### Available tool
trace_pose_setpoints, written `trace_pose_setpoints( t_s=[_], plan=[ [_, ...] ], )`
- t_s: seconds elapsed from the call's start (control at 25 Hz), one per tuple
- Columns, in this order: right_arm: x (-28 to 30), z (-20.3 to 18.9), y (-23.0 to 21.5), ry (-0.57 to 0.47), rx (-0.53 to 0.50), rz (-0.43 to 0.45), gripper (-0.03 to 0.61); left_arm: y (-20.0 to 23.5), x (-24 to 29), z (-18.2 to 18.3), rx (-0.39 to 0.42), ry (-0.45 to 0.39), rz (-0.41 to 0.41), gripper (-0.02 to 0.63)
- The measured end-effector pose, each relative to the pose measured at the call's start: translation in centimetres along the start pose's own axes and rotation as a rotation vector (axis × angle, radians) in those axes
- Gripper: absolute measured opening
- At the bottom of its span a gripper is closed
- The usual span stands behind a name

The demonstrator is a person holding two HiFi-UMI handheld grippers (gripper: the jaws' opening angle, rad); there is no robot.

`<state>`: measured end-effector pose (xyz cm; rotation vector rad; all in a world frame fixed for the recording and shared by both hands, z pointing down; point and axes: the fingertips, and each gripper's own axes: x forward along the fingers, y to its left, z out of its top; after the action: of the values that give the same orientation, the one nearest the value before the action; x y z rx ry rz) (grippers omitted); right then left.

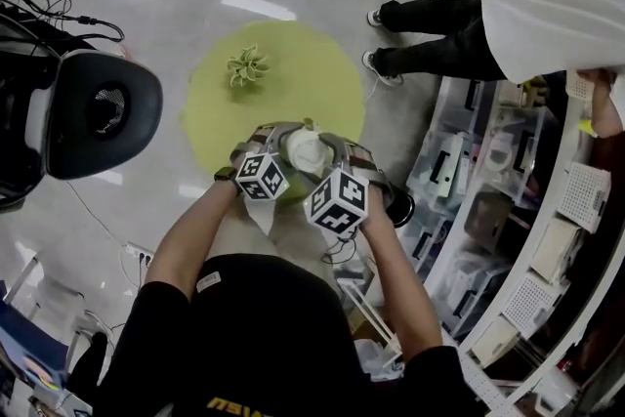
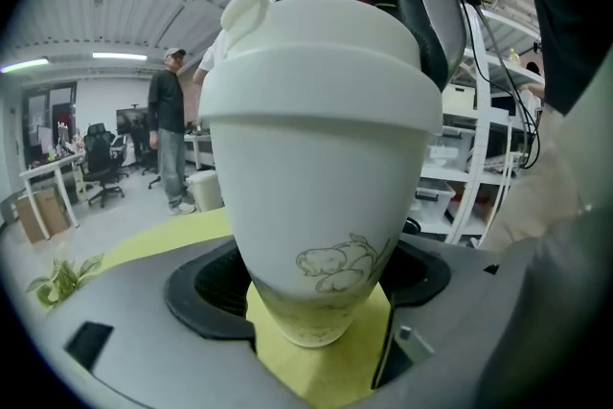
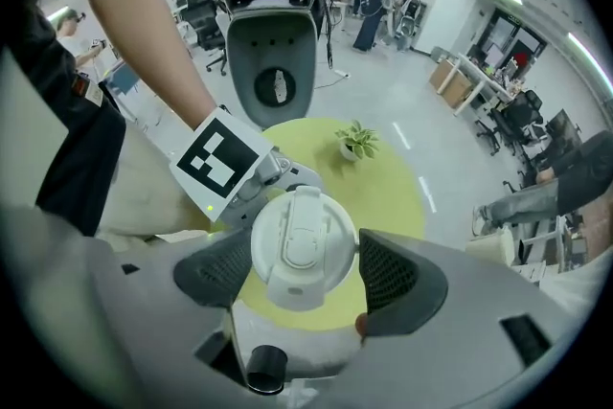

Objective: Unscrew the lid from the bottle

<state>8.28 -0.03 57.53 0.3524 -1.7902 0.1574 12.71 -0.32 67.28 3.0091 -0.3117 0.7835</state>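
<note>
A white bottle (image 1: 305, 149) with a white flip-top lid (image 3: 305, 249) is held in the air over a round yellow table (image 1: 322, 73). In the left gripper view the bottle (image 2: 316, 196) stands upright with an elephant drawing on it. My left gripper (image 2: 311, 302) is shut on the lower body, with the black pads (image 2: 206, 287) against its sides. My right gripper (image 3: 305, 268) points down over the lid, one jaw on each side of it. Its pads (image 3: 393, 273) stand very close to the rim without visibly pressing. In the head view both grippers (image 1: 293, 156) meet at the bottle.
A small potted plant (image 1: 246, 65) stands on the far part of the table. A black and white machine (image 1: 93, 112) is at the left. Shelves with boxes (image 1: 508, 210) curve along the right, and a person in a white top (image 1: 547, 5) stands beside them.
</note>
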Motion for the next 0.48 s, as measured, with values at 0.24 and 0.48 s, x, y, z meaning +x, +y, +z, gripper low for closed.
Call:
trace_pose_setpoints(
  t_s=[0.24, 0.48],
  plan=[
    [-0.48, -0.02, -0.21, -0.008, -0.023, 0.017, 0.339, 0.10, 0.00, 0.34, -0.006, 0.000, -0.010, 0.403],
    [-0.29, 0.01, -0.42, -0.018, -0.051, 0.024, 0.333, 0.27, 0.22, 0.19, -0.016, -0.008, -0.023, 0.403]
  ],
)
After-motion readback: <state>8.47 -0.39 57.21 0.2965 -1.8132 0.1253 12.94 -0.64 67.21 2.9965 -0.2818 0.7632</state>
